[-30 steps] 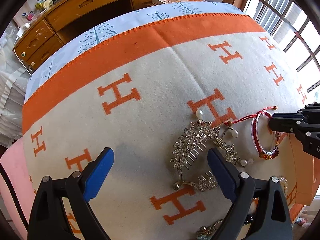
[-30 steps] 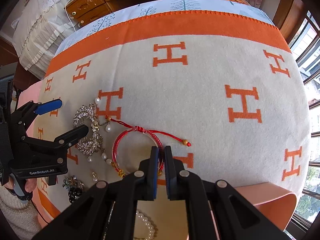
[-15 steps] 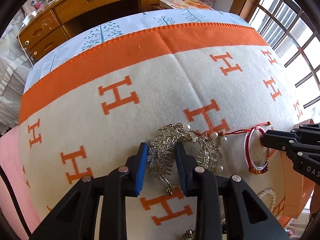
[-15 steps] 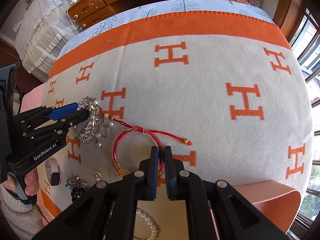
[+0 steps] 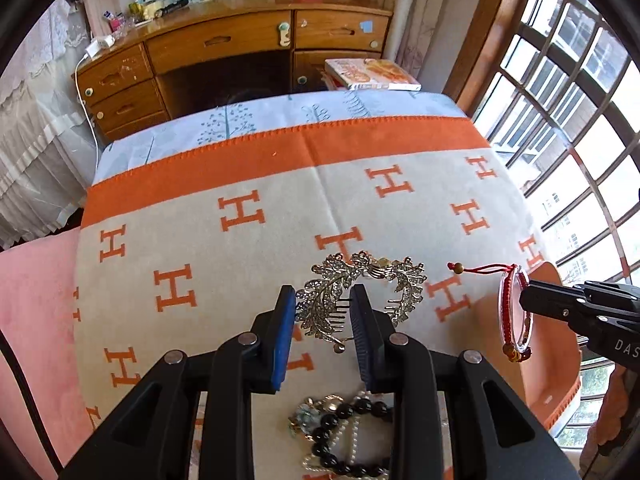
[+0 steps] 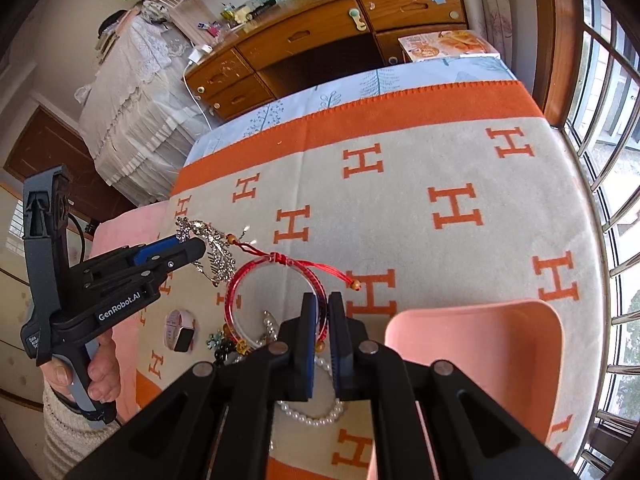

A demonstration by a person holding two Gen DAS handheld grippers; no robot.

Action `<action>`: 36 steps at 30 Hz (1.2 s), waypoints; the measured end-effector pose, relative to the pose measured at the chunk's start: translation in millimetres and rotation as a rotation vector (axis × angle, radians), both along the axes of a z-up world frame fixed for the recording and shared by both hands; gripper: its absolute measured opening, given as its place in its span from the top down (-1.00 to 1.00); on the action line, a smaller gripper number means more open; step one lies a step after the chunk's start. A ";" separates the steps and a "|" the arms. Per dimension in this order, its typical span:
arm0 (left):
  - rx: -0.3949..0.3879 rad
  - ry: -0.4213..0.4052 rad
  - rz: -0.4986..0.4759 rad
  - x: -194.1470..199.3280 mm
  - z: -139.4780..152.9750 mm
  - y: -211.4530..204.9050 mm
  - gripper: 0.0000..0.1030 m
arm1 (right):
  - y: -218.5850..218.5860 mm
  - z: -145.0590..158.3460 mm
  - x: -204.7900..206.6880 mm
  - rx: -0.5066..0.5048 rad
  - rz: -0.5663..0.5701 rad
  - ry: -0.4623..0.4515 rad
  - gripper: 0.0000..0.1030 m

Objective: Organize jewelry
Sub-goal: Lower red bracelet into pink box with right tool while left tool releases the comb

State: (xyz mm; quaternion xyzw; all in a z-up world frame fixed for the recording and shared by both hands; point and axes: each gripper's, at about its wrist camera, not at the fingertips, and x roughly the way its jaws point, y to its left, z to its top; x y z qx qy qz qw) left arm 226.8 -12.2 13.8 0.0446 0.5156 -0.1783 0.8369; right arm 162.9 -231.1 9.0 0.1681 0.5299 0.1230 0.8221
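Rhinestone hair comb [image 5: 352,300] is clamped in the left gripper [image 5: 322,336], lifted clear of the H-pattern blanket [image 5: 280,184]. Red bangle [image 6: 276,300] is pinched at its rim by the right gripper [image 6: 320,340], also raised. Pearl strand [image 6: 312,416] and black bead bracelet [image 5: 344,440] are left below on the blanket; pink tray [image 6: 500,360] is just beside.

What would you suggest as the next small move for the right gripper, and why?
Probably carry the red bracelet sideways to the pink tray and release it there: the right gripper is shut on its rim, it looks lifted off the blanket, and the tray sits just right.
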 end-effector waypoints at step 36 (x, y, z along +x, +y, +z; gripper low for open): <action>-0.038 -0.008 -0.267 -78.6 -47.3 -202.5 -0.46 | -70.5 -48.9 -132.1 -0.139 -0.096 -0.002 0.86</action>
